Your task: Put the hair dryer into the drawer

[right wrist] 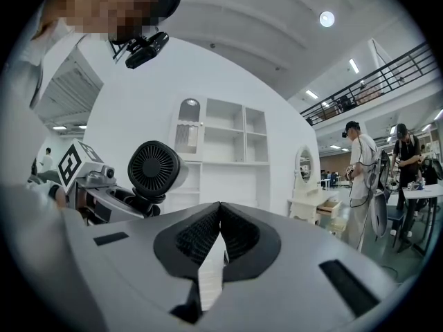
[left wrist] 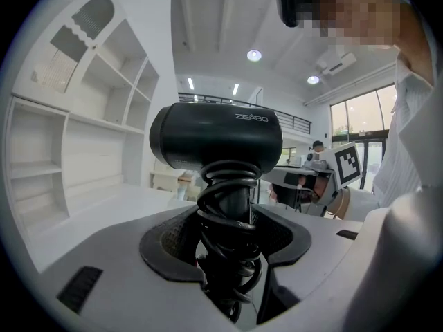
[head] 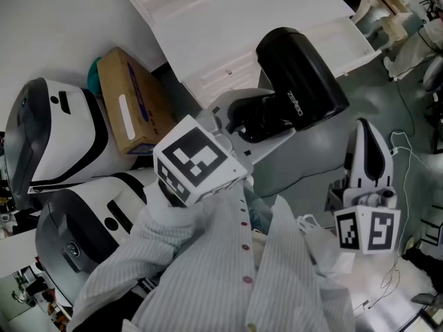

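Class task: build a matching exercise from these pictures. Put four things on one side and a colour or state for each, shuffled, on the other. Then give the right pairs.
Column one:
1 hair dryer
2 right claw
3 cardboard box
4 left claw

Column two:
A brown
B shut on something
C black
D shut, empty

Pairs: 1-C, 2-D, 3-A, 4-B

The grey-green floor [head: 415,102] carries a white wooden cabinet [head: 228,40]. A brown cardboard box [head: 131,106] stands just beside it, near two rounded white-and-black casings [head: 55,137]. A thin white cable [head: 401,138] trails well apart.
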Available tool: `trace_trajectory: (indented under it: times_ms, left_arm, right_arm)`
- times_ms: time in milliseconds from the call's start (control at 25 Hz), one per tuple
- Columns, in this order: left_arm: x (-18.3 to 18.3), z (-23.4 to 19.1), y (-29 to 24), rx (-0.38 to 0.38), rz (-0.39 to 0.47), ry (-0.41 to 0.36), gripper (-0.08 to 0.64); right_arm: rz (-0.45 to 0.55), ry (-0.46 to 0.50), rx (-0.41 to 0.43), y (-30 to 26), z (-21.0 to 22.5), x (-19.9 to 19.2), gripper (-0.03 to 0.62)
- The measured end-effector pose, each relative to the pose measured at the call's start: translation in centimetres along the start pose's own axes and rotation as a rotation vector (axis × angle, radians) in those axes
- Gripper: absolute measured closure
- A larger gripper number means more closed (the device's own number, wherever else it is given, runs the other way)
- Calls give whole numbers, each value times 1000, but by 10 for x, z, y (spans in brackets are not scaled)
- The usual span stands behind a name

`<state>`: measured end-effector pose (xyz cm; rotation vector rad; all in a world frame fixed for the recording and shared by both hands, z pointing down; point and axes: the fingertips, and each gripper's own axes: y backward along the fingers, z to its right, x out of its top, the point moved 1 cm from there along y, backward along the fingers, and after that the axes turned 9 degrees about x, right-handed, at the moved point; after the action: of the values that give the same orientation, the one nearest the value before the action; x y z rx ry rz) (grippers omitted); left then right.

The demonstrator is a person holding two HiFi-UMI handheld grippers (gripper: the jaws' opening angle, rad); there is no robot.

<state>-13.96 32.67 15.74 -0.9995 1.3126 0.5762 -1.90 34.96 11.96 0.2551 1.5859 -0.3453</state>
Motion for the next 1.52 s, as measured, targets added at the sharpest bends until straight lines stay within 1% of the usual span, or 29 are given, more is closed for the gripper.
trace_trajectory:
  times_ms: [240,480,680,800,1040,1240,1520]
  left_arm:
    - [3,-29,-31,-10,-8,-5,333]
    - [13,-72,-71,-22,-16,-9,333]
    - [25,-127,-118,-40,-31,-6,333]
    - [29,-143,-131,-51,-40,-15,333]
    - [35,-181,-160,-102,-55,-35,333]
    - [37,-203,-187,-145,-77,-47,333]
    - [32,-216,-225,-179,-113,-35,333]
  right_arm:
    - [-7,0,8,-37,16,-3,581]
    - [-24,-7,5,-88,46,-6,581]
    - [-34,-15,-16,-148,86,-3,581]
    - [-33,-17,-29,-167,99,-1,581]
    - [-30,-28,-79,-213,124,-1,581]
    - [-43,-40,-118,-239,145,-4,581]
    - [-71,-62,-140,-260,176,-16,581]
